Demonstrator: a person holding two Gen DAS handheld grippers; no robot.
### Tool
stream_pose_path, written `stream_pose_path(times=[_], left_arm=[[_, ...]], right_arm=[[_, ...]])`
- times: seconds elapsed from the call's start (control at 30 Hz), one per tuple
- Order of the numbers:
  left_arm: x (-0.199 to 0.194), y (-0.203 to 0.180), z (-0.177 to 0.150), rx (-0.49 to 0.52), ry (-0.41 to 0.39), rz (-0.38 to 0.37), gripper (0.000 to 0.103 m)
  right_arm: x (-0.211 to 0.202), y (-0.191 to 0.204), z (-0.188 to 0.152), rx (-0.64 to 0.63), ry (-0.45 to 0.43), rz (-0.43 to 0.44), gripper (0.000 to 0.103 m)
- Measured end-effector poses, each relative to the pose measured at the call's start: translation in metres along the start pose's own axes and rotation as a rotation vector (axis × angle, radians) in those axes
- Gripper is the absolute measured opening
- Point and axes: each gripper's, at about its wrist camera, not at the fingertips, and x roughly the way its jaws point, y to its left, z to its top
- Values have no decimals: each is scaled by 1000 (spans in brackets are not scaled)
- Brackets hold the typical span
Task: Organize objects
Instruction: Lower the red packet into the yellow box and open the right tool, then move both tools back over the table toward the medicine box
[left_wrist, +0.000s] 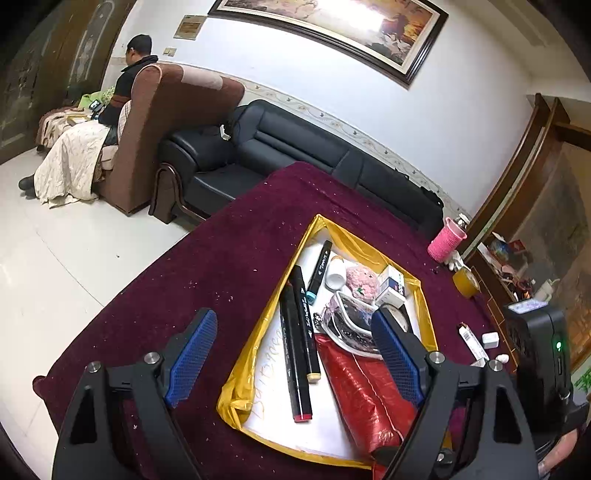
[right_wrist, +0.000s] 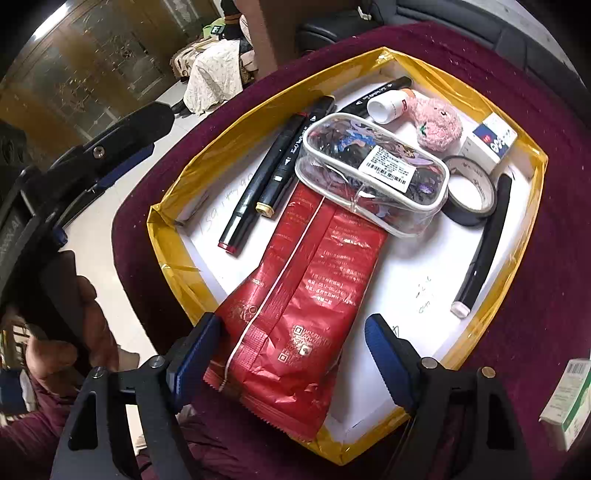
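lying on a maroon tablecloth (right_wrist: 517, 258): a shallow white tray (right_wrist: 532, 155) edged in yellow tape. resting inside, near edge — a red foil packet (right_wrist: 295, 295), its near end hanging over the tray rim. sitting on the packet's far end: a clear zip pouch (right_wrist: 373, 173) with a barcode label. lying left of the pouch, two black markers (right_wrist: 266, 173) side by side; a third marker (right_wrist: 369, 96) at the far edge. crowding the far right corner: a white bottle (right_wrist: 388, 105), a pink knitted toy (right_wrist: 439, 127), a small white-and-blue box (right_wrist: 491, 142). lying right of the pouch, a roll of black tape (right_wrist: 469, 195) and a black pen (right_wrist: 484, 243) along the right wall.

right gripper (right_wrist: 291, 354) hovering over the packet's near end, jaws standing wide, pads not pressing — nothing held. left gripper (left_wrist: 295, 354) hanging over the tray's near left side, jaws likewise wide apart and empty.

standing off-tray, far right on the cloth: a pink cup (left_wrist: 447, 240) and a roll of yellow tape (left_wrist: 466, 282).
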Motion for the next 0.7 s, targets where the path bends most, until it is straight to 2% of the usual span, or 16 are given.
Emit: stream_pose_path(times=[0.07,0.1,0.17,0.2,0.23,0.33,0.43,0.5,0.6,0.7], left_arm=[[0,-2,-2,2,3,1,85],[1,-2,-1,1,5,-1,85],[0,-5,-2,0,5,-5,85],[0,-6,-3,1,5,-9,85],[0,-8,-3,5,6,-11,85],[0,-17,-3,35,12,-13,85],[1,-28,-3,73,19,-2,85],[1,-38,-1,108,21,27,86],[3,-55,-1,157,22,64,89],[5,-77,-1,227,21,103,91]], right_arm=[[-1,1,-1,-50,2,-66,86],[1,3,2,-85,2,-140,86],[6,10,0,-181,-10,-372,86],[8,10,-1,-201,-10,-427,86],[7,9,-1,-195,-12,-419,86],[-7,-4,-1,-121,-14,-260,87],[-26,-20,-8,-51,-62,-169,87],[-36,-22,-13,5,-106,-131,87],[-61,-57,-33,141,-214,-63,88],[-81,-83,-58,248,-315,-55,90]])
